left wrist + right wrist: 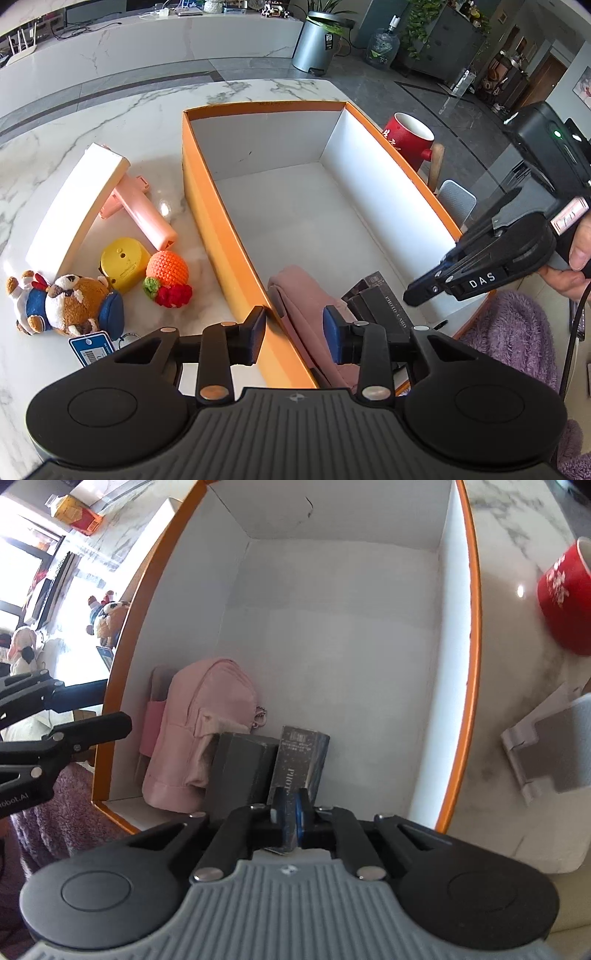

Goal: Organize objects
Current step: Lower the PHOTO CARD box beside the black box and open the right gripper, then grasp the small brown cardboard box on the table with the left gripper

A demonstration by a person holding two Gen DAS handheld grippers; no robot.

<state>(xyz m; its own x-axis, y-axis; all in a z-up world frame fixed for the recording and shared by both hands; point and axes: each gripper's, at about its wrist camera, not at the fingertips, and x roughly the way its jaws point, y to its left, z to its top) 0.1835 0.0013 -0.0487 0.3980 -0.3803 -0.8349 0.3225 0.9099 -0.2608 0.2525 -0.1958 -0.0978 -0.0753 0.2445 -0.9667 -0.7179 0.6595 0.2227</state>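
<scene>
Orange box (221, 236) stands open on the marble bench (110, 122), white inside, and fills the middle of both views. At its near end, around 6 o'clock in the right wrist view, a pink pouch (199, 731) leans at the left wall, a grey case (240, 771) stands beside it, and a dark card box (301, 760) printed with "PHOTO" stands just to the right of the case.

The right gripper (290, 819) is clenched on the near end of the card box; its blue pads press the box from both sides. In the left wrist view this gripper comes in from 3 o'clock, with a hand (572, 258) behind it.

The left gripper (294, 338) is released: its jaws stand apart over the left wall of the orange box, one outside, one inside above the pouch, and I cannot tell if any pad touches the wall.

Outside the box, at 9 o'clock in the left wrist view, lie a plush toy (70, 306), a yellow round case (123, 264), a knitted orange fruit (168, 269), a pink bar (147, 214) and a white lid (77, 199). A red mug (406, 138) stands at 2 o'clock beyond the right wall.
</scene>
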